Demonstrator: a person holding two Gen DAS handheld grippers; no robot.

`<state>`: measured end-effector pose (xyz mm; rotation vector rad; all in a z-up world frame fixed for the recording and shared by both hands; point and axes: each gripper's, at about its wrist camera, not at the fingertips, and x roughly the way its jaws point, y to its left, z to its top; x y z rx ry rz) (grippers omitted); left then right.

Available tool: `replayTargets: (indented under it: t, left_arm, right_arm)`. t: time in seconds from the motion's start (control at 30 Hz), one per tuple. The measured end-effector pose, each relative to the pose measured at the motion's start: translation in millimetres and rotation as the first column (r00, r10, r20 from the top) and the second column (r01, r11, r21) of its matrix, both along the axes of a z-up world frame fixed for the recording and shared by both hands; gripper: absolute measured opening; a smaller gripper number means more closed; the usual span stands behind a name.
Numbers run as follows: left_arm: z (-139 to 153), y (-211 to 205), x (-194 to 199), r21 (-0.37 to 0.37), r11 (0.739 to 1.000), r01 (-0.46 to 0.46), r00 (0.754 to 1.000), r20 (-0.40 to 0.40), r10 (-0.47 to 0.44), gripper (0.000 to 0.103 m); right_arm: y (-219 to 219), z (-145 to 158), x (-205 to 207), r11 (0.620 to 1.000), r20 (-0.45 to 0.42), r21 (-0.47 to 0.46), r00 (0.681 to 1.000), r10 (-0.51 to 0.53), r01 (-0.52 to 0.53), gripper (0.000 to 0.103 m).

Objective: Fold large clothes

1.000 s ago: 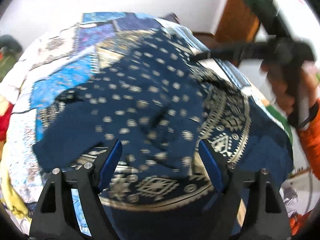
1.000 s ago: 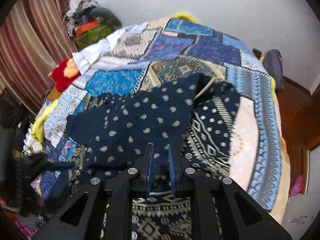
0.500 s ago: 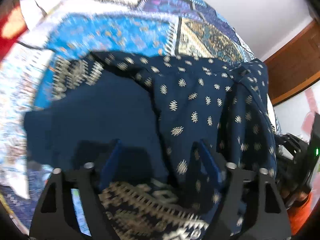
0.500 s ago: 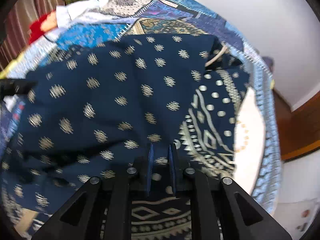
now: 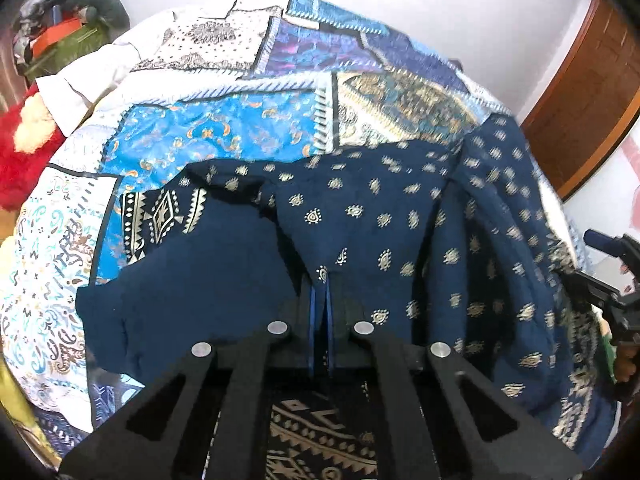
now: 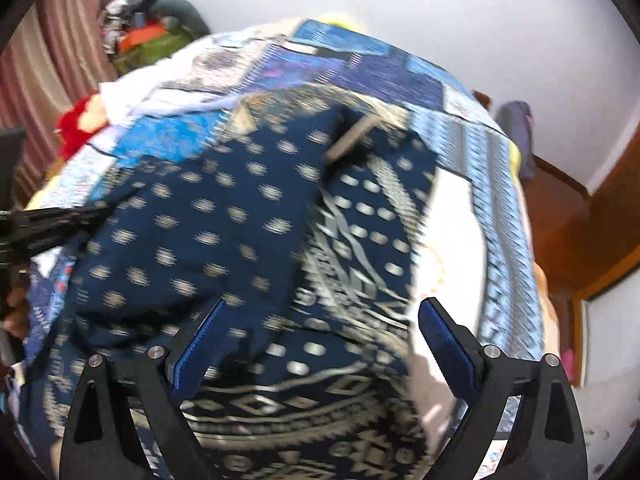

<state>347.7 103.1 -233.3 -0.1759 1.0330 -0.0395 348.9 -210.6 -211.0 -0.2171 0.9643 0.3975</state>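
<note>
Garment [image 5: 360, 216] pinched by left gripper [image 5: 320, 280]; right gripper [image 6: 316, 344] just opened wide, apparently empty; re-grip near hem, keep fold taut

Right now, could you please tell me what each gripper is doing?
Left gripper: just closed, shut on the navy garment.
Right gripper: just opened, holding nothing.

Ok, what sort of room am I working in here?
Most likely a bedroom in a home: the navy garment lies on a bed covered with a blue patchwork quilt, loose clothes are piled in the corner, and a striped curtain hangs beside it.
</note>
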Motion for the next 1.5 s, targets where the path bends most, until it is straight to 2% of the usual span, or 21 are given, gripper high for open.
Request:
replayTargets:
  t: [0.1,0.17,0.2,0.27,0.33,0.43,0.5,0.57,0.67,0.77,0.83,0.97,1.1,1.17,1.33,1.4,1.47,1.5]
  left_arm:
    - [-20.1,-6.1,5.9,0.067,0.998,-0.003,0.998,-0.070,0.008,0.012]
    - [-29.6,-8.0,2.7,0.096,0.995,0.004,0.995,-0.102,0.005,0.025]
    - [-30.3,-6.4,-1.2,0.107,0.994,0.003,0.995,-0.101,0.008,0.029]
    - [-23.8,-1.2,-8.7,0.118,0.993,-0.004,0.996,-0.090,0.015,0.045]
    - [-11.6,7.9,-18.5,0.112,0.994,-0.003,0.997,-0.073,0.011,0.047]
    - [13.3,24.6,-35.5,0.139,0.990,-0.021,0.999,-0.026,0.025,0.048]
    - [31.9,36.8,-50.0,0.150,0.988,-0.041,0.999,0.015,0.040,0.056]
    - [47.6,47.4,-64.7,0.154,0.986,-0.061,0.997,0.047,0.055,0.071]
    - [67.9,66.7,-89.9,0.149,0.984,-0.096,0.993,0.078,0.085,0.080]
    - [71.3,82.9,-113.0,0.102,0.987,-0.121,0.992,0.054,0.116,0.080]
    - [64.0,90.3,-131.9,0.053,0.991,-0.121,0.992,0.033,0.119,0.080]
    - [39.0,91.2,-160.6,0.031,0.992,-0.119,0.992,-0.023,0.120,0.080]
    - [8.0,88.5,-185.7,-0.064,0.992,-0.111,0.989,-0.104,0.104,0.080]
    - [-6.8,84.6,-197.5,-0.145,0.983,-0.109,0.984,-0.153,0.086,0.080]
    - [-23.2,71.5,-214.3,-0.265,0.959,-0.096,0.978,-0.203,0.041,0.080]
    - [-27.9,63.8,-217.1,-0.307,0.948,-0.083,0.976,-0.217,0.016,0.080]
    - [-33.4,59.5,-217.8,-0.341,0.936,-0.088,0.972,-0.234,0.006,0.080]
    - [-38.5,55.4,-218.0,-0.367,0.926,-0.094,0.969,-0.246,0.001,0.080]
  right_arm:
    - [23.2,-16.5,-2.2,0.996,-0.022,-0.062,0.998,0.063,-0.064,0.095]
    - [38.4,-42.1,-1.4,0.985,-0.083,-0.144,0.993,0.087,-0.099,0.095]
    - [37.1,-48.0,-4.0,0.984,-0.094,-0.147,0.992,0.086,-0.100,0.095]
    - [27.6,-43.0,-6.0,0.990,-0.102,-0.110,0.992,0.075,-0.086,0.095]
    - [12.3,-31.5,-7.7,0.995,-0.117,-0.071,0.992,0.057,-0.066,0.095]
    - [-8.0,-9.7,-21.0,0.999,-0.091,-0.043,0.995,0.027,-0.031,0.095]
    - [-25.8,7.3,-35.2,1.000,-0.066,-0.024,0.998,-0.001,-0.001,0.095]
    - [-45.0,23.2,-51.3,0.999,-0.046,0.002,0.998,-0.034,0.034,0.096]
    - [-69.4,40.2,-81.6,0.995,-0.023,0.040,0.996,-0.092,0.093,0.096]
    - [-92.2,48.3,-108.1,0.985,-0.024,0.075,0.988,-0.154,0.155,0.096]
    - [-105.6,47.9,-124.3,0.972,-0.031,0.108,0.978,-0.205,0.207,0.096]
    - [-127.0,36.5,-157.4,0.941,-0.095,0.170,0.955,-0.280,0.293,0.096]
    - [-135.8,22.8,-180.9,0.917,-0.157,0.197,0.935,-0.319,0.346,0.096]
    - [-139.5,19.0,-192.8,0.903,-0.185,0.220,0.925,-0.333,0.369,0.096]
    - [-134.2,12.1,-219.2,0.900,-0.198,0.245,0.927,-0.318,0.361,0.096]
    - [-130.3,8.4,-226.3,0.905,-0.190,0.243,0.932,-0.308,0.349,0.090]
    - [-126.4,1.9,-229.7,0.909,-0.210,0.240,0.933,-0.293,0.339,0.075]
    - [-124.5,-0.6,-230.9,0.911,-0.214,0.239,0.934,-0.287,0.335,0.073]
